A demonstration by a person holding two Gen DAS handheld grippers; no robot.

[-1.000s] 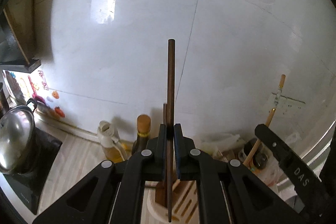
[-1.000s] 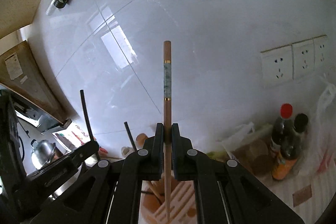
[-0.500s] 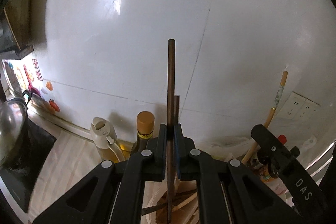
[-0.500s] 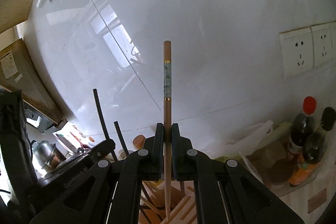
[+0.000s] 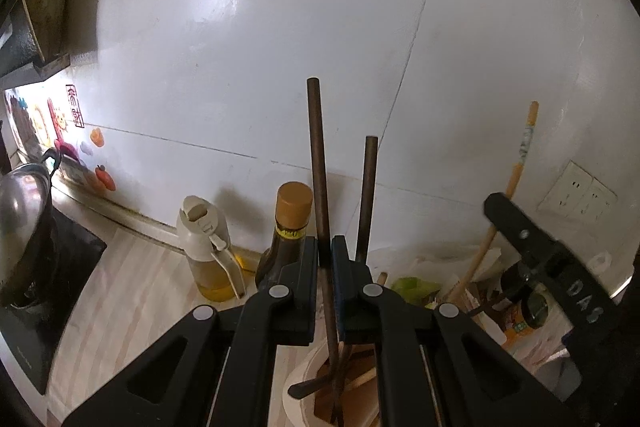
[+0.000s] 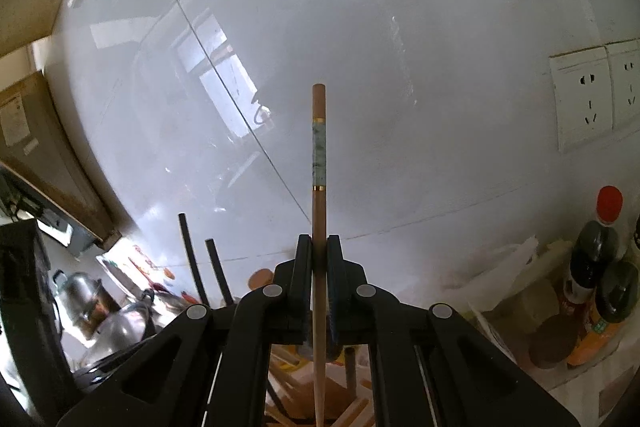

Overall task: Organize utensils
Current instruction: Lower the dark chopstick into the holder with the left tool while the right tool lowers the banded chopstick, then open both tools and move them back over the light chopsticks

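Observation:
My left gripper [image 5: 325,251] is shut on a dark brown chopstick [image 5: 317,163] that stands upright, its lower end inside a pale utensil holder [image 5: 298,393] below the fingers. A second dark chopstick [image 5: 367,195] stands in the holder just right of it. My right gripper [image 6: 319,251] is shut on a light wooden chopstick [image 6: 319,155] with a green patterned band, held upright over the same holder [image 6: 352,411]. The right gripper and its chopstick [image 5: 520,155] show at the right of the left wrist view. Both dark chopsticks [image 6: 192,259] show at the left of the right wrist view.
An oil dispenser [image 5: 208,251] and a brown-capped bottle [image 5: 290,227] stand against the white tiled wall. A steel pot [image 5: 20,219] sits on the stove at left. Sauce bottles [image 6: 592,267], plastic bags and wall sockets [image 6: 584,103] are at right.
Both grippers have lowered toward the holder with their chopsticks. The left chopstick now leans slightly and its lower end sits deeper in the holder. The second dark chopstick stands clear beside it.

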